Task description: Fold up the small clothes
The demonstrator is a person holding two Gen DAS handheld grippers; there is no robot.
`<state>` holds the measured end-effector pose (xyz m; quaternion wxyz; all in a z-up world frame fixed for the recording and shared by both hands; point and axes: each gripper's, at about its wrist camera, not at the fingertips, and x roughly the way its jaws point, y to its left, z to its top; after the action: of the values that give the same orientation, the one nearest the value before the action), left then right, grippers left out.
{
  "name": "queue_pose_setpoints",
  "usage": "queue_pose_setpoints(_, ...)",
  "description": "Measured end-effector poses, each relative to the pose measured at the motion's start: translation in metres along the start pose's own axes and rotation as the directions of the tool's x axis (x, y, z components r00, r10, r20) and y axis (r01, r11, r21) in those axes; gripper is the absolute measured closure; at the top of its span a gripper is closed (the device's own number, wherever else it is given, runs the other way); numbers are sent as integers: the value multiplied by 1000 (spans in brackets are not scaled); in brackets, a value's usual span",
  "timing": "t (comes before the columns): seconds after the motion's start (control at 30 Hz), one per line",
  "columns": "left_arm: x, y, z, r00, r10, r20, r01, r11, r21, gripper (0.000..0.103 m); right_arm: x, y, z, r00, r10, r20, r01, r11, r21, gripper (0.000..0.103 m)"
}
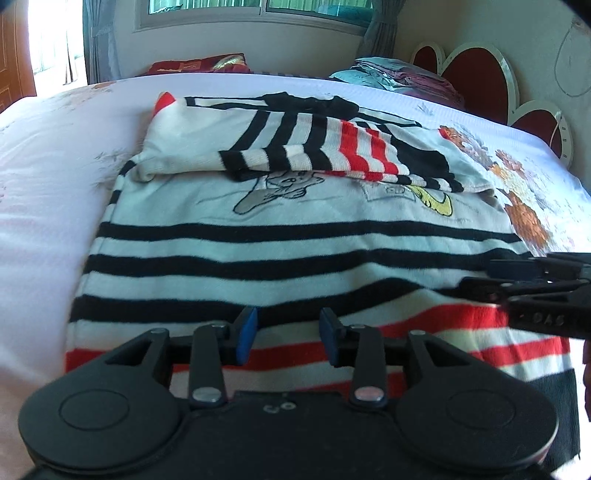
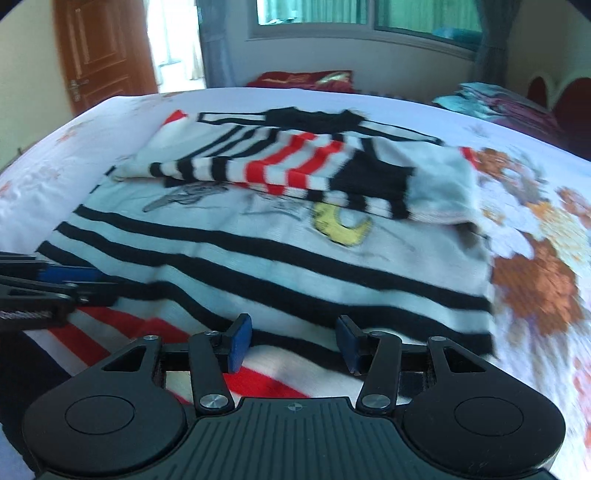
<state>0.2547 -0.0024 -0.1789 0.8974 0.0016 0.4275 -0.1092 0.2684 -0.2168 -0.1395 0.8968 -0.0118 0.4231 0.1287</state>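
Underneath, a floral bedsheet (image 1: 48,155); beyond, window (image 1: 258,9) and wooden door (image 2: 103,48).

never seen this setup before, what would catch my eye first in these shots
A striped sweater in black, white and red fills the middle of the bed, its sleeves folded across the top over a cartoon print. In front, the left gripper and right gripper hang over its near hem with blue pads apart, nothing between them. Bright orange flowers mark the sheet to the sweater's right.

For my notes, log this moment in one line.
left gripper: open, empty | right gripper: open, empty | striped sweater: sleeves folded in, on bed
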Motion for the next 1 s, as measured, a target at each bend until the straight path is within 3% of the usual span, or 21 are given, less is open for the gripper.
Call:
queue_pose_setpoints(0.13, -9, 8, -7, 1000, -22, 7, 22, 1000, 11, 67, -17, -3, -12, 999, -53, 4, 53, 997, 60, 53)
queue_pose_setpoints(0.27, -29, 18, -18, 999, -34, 26, 34, 999, 3, 66, -47, 8, -22, 998, -41, 45, 35, 991, 129, 53)
queue_pose_setpoints(0.47, -51, 32, -49, 998, -53, 16, 52, 997, 52, 65, -53, 40, -56, 993, -109, -35, 111, 990, 85, 53)
queue_pose_setpoints(0.63, -75, 47, -71, 997, -74, 26, 72, 995, 71, 65, -75, 42, -71, 984, -173, -32, 176, 976, 128, 53)
queue_pose_setpoints(1.0, -117, 91, -102, 996, -72, 51, 76, 993, -89, 60, -113, 34, -101, 967, -251, -34, 252, 941, 226, 53)
